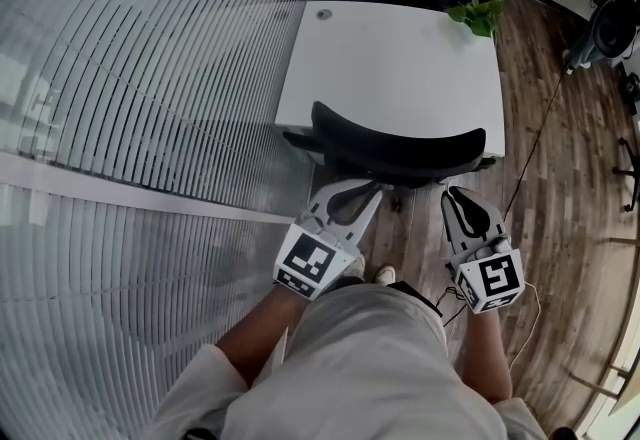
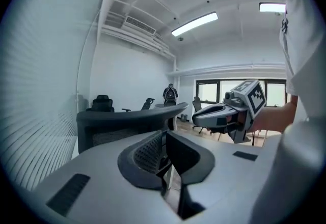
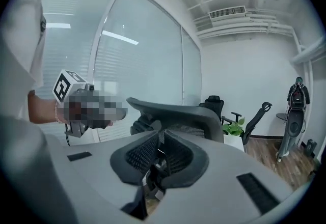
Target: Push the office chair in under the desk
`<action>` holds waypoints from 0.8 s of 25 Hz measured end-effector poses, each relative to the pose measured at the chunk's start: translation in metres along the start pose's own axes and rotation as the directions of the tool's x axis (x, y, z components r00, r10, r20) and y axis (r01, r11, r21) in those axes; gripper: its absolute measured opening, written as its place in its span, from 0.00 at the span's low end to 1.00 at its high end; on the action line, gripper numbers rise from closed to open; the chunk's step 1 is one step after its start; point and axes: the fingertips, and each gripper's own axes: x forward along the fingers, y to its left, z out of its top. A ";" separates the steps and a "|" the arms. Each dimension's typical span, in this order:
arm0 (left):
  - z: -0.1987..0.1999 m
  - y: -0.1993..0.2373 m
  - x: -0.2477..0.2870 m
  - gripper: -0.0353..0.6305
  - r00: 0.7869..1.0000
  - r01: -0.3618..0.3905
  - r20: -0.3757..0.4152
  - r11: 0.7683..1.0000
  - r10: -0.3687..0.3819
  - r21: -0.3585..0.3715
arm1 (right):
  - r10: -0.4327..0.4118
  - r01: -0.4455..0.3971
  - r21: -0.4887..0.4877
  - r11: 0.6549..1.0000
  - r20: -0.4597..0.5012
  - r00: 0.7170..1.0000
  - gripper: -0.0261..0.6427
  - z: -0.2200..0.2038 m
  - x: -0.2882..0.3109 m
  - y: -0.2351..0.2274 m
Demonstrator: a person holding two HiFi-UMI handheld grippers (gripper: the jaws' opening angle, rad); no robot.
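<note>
Chair: I see the office chair (image 1: 400, 143) tucked in at the near edge of the desk (image 1: 400, 58). Its curved black backrest runs along that edge, and the seat is out of my sight under the top.
Left gripper: my left gripper (image 1: 370, 192) has its jaws closed together with nothing between them. It points at the backrest from just short of it, and I can't tell whether it touches.
Right gripper: my right gripper (image 1: 456, 196) is closed and empty too. It sits beside the left one, near the right end of the backrest.
Desk: the top is white, with a green plant (image 1: 478, 15) at its far right corner.
Surroundings: there is a glass wall with blinds (image 1: 130, 78) on my left and a wood floor (image 1: 565, 178) on my right.
</note>
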 end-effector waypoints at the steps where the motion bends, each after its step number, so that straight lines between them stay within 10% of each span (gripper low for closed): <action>1: 0.008 -0.005 -0.002 0.13 1.000 0.006 0.026 1.000 -0.006 -0.006 | 0.014 -0.014 0.009 1.000 0.016 1.000 0.12 0.007 -0.003 0.005; 20: 0.086 -0.052 -0.033 0.10 0.970 0.062 0.240 0.996 -0.046 -0.058 | 0.082 -0.096 0.073 0.993 0.170 0.982 0.08 0.079 -0.033 0.063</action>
